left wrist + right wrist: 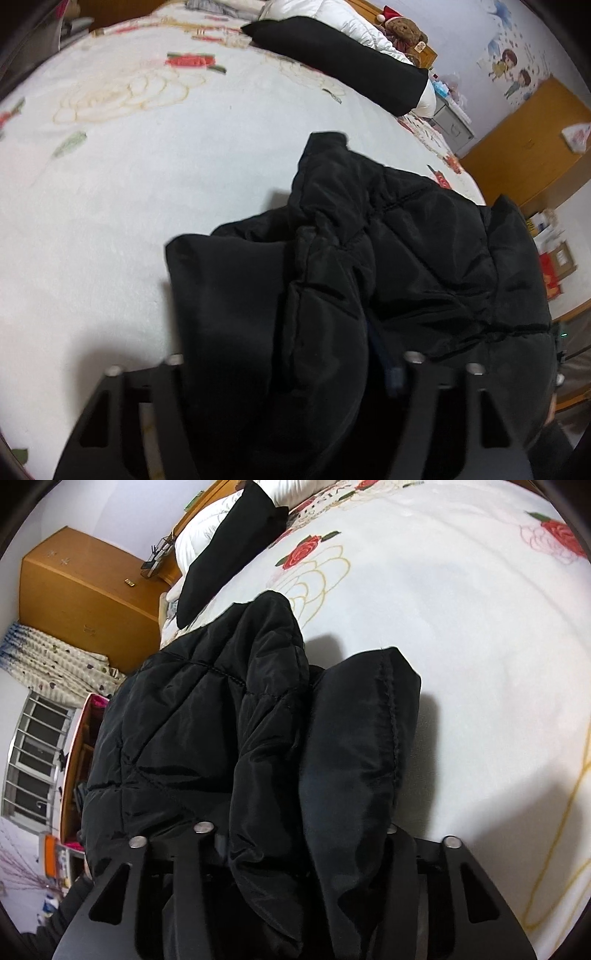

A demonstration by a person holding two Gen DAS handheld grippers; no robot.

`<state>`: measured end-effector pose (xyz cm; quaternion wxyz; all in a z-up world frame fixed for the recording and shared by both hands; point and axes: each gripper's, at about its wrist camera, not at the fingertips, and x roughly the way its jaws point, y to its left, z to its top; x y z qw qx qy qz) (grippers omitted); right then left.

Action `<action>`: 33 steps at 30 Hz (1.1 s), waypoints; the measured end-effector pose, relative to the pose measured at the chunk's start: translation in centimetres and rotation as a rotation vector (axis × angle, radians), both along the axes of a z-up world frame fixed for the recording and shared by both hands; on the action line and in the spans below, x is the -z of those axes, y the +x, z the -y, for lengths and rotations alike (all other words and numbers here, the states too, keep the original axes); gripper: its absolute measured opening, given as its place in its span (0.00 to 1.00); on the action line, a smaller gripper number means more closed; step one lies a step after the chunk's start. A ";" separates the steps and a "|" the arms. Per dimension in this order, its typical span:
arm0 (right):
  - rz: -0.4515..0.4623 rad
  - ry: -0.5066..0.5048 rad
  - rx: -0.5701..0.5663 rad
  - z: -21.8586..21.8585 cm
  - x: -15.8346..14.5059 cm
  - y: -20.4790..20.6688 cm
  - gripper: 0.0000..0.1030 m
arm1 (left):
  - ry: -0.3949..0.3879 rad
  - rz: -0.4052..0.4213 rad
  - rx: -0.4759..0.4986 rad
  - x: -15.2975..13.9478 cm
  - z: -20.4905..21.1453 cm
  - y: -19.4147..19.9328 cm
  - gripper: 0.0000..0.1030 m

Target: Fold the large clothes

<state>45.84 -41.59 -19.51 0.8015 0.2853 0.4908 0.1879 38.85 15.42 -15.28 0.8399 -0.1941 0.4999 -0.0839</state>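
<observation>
Both grippers grip bunched folds of the black puffer jacket (388, 258) so I can lift it off the bed (129, 184) and fold it. Left gripper (291, 373) pinches thick padding between moderately spread jaws; right gripper (295, 849) likewise. Jacket hangs above the floral blanket, near its edge.

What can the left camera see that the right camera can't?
Only the left view shows a teddy bear in a Santa hat and cartoon stickers on the wall. Only the right view shows a barred window and a patterned curtain. Both show the black puffy jacket bunched between the fingers, the flowered bed cover and a black pillow.
</observation>
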 end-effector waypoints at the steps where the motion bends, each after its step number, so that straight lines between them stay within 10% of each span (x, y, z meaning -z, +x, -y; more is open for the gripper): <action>1: 0.004 -0.021 0.000 -0.2 -0.5 -0.2 0.35 | 0.035 0.006 0.002 -0.7 0.4 -0.2 0.46; 7: 0.028 -0.133 0.022 -1.0 -3.8 -1.4 0.26 | 0.156 0.025 -0.002 -4.2 1.8 -1.2 0.32; 33: 0.071 -0.162 0.022 -0.8 -13.7 -11.6 0.25 | 0.118 0.080 -0.018 -14.8 1.0 -10.3 0.32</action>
